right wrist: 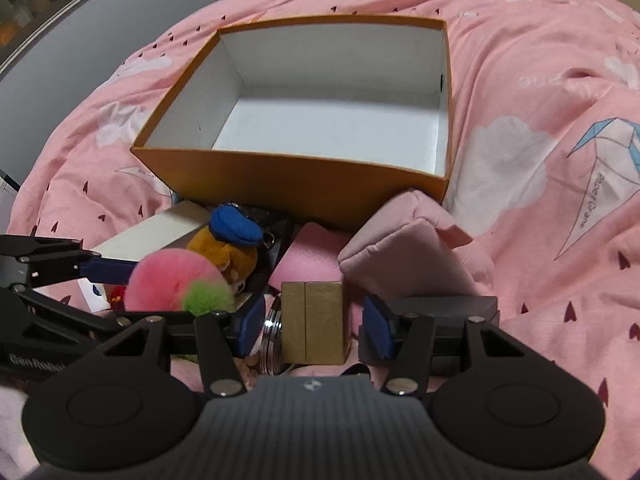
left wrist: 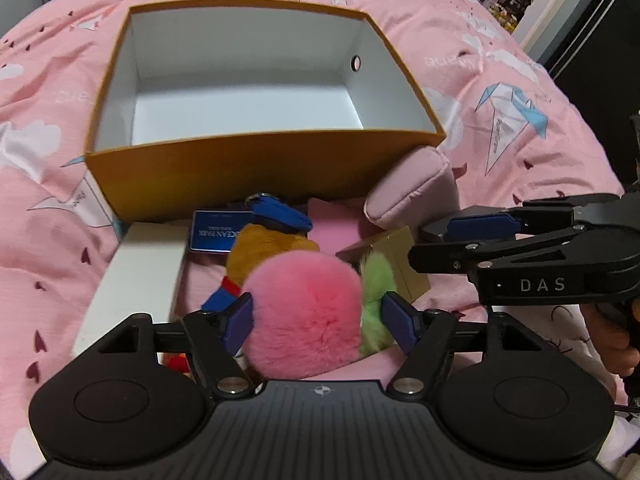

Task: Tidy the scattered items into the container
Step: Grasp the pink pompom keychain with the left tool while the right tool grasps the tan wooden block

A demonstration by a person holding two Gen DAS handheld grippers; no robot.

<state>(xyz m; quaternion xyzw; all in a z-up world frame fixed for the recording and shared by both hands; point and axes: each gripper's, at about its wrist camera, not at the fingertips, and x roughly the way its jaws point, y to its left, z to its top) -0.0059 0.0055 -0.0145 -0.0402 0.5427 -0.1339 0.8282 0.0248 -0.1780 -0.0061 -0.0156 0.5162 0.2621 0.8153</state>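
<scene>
On top of a pink bed cover with white clouds and paper birds (right wrist: 540, 80) sits a big orange cardboard box with white insides (left wrist: 256, 168), and nothing can be seen in it. Just in front of the box lies a heap of small things. The left gripper (left wrist: 318, 322) has its two blue pads spread wide on both sides of a fluffy pink ball with a green tuft (left wrist: 304, 312). The ball sits between the pads, but I cannot tell if they squeeze it. Right behind the ball is a small brown plush doll with a blue cap (right wrist: 230, 240), lying on a flat white box (left wrist: 136, 276) and a blue card with white letters (left wrist: 214, 234). The right gripper (right wrist: 314, 326) has its pads partly spread around a small gold paper box (right wrist: 312, 322) that stands upright. Gaps show on both sides, so the pads do not touch it. A shiny metal ring (right wrist: 272, 334) leans beside the gold box. A soft pink padded pouch (right wrist: 400, 252) rests near the box's front corner, and a bright pink flat pad (right wrist: 312, 252) lies next to it.
</scene>
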